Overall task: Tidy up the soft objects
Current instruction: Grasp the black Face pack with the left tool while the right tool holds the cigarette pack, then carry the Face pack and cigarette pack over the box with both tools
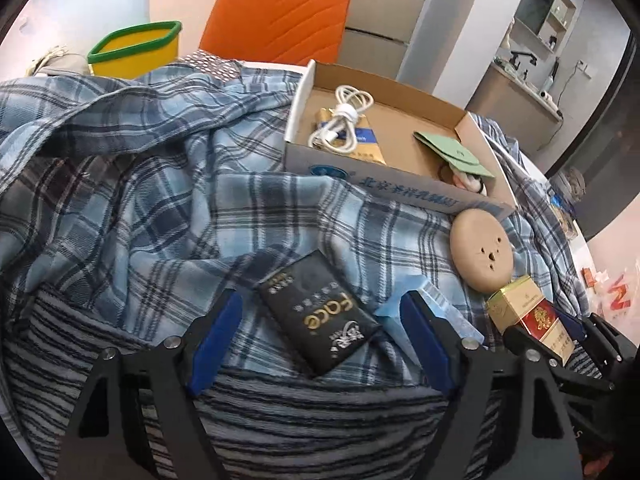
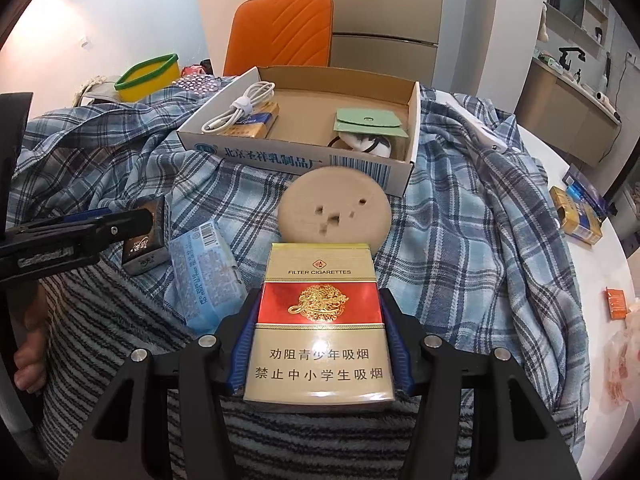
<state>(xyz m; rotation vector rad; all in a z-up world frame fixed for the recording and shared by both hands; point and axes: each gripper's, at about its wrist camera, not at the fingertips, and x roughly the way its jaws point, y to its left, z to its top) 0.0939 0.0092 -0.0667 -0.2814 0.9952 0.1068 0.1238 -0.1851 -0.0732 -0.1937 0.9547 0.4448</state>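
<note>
A blue plaid cloth (image 1: 160, 184) (image 2: 460, 216) and a grey striped cloth (image 1: 304, 420) (image 2: 104, 320) cover the table. My left gripper (image 1: 320, 320) is open, its fingers either side of a black tissue pack (image 1: 318, 312), also seen in the right wrist view (image 2: 146, 248). My right gripper (image 2: 318, 332) is shut on a red and gold cigarette pack (image 2: 320, 320) (image 1: 528, 320). A tan round sponge (image 1: 482, 250) (image 2: 334, 210) and a light blue tissue pack (image 2: 208, 276) (image 1: 436, 300) lie on the plaid cloth.
An open cardboard box (image 1: 400, 184) (image 2: 280, 152) holds a white cable (image 1: 344, 120), a yellow pack and a green pouch (image 2: 368, 122). A yellow bin with a green rim (image 1: 136, 50) and an orange chair (image 1: 276, 16) stand behind. Small packs (image 2: 576, 216) lie at the table's right.
</note>
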